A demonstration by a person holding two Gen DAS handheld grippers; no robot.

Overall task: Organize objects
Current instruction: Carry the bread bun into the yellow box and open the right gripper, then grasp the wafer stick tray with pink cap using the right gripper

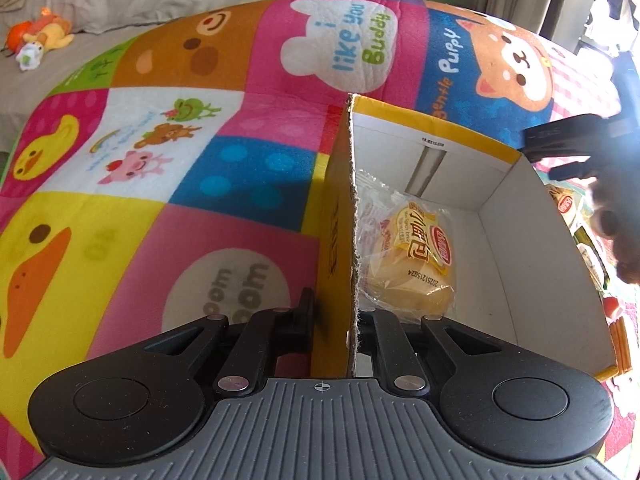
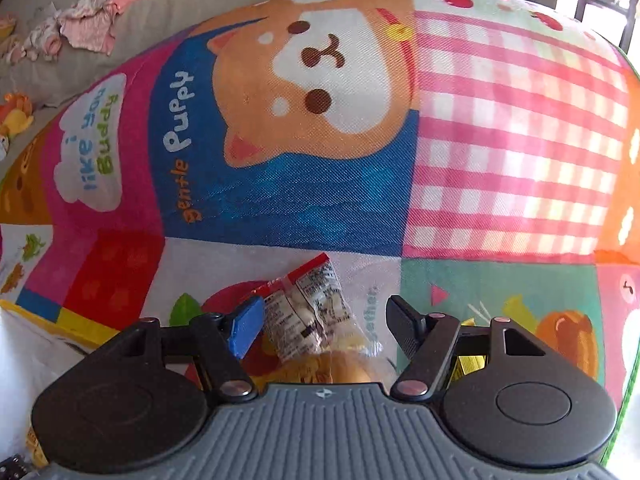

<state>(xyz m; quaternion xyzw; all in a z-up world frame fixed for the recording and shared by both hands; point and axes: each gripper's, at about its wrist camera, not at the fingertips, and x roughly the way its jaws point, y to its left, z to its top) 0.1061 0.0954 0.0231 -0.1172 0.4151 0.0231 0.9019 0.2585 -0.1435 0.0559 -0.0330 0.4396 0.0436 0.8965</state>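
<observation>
While the left claw (image 1: 334, 320) is closed tight on the near left wall of the yellow cardboard box (image 1: 500, 216), one finger outside and one inside, it seems to hold the box steady so that it does not slide when things are dropped in. Inside the box, close to that wall, one wrapped bread bun (image 1: 412, 256) already lies on the white bottom. At the far right of this view the right claw shows dark and blurred beyond the right wall of the box. In its own view the right claw (image 2: 324, 324) stands wide, its jaws parted on both sides of a second snack packet (image 2: 316, 320) that lies on the colourful play mat (image 2: 500, 140); the blue pad is just beside the packet's left edge, the black finger is apart from it on the right, so nothing is gripped yet. I judge that this packet is the next thing to go in the box. A corner of the box shows at the left edge there.
</observation>
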